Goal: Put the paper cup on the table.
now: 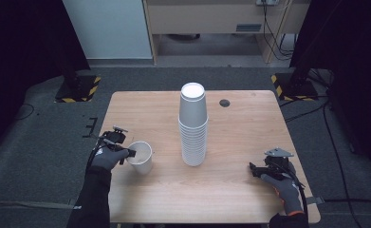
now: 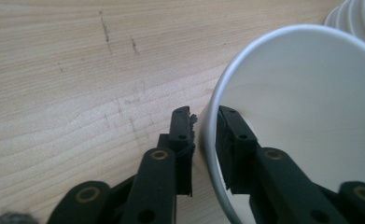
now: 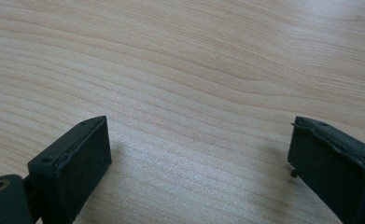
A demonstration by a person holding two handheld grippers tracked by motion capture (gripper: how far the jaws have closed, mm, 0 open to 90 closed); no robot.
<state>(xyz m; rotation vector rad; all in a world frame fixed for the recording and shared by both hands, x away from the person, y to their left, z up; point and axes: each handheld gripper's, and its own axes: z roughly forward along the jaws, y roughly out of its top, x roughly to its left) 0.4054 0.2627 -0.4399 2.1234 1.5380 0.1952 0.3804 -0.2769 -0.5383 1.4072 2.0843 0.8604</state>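
The paper cup [image 1: 141, 157] stands upright with its mouth up near the left front of the bench [image 1: 240, 190], well apart from the tall stack of cups [image 1: 193, 126] at the middle. We see the left tool [image 2: 203, 122] straddling the cup's rim, one jaw inside and one outside. There is a thin gap on the outer side, so the pads seem to be off the wall, though at this close angle we cannot be fully sure. The right tool [image 3: 199, 154] rests low over bare wood near the right front corner, jaws spread wide with nothing between them. The bench is pale wood with fine grain and a few dark scuffs. It stands on grey carpet, with yellow-and-black striped stand feet [image 1: 81, 90] behind it and cables [image 1: 325, 123] trailing at the right.
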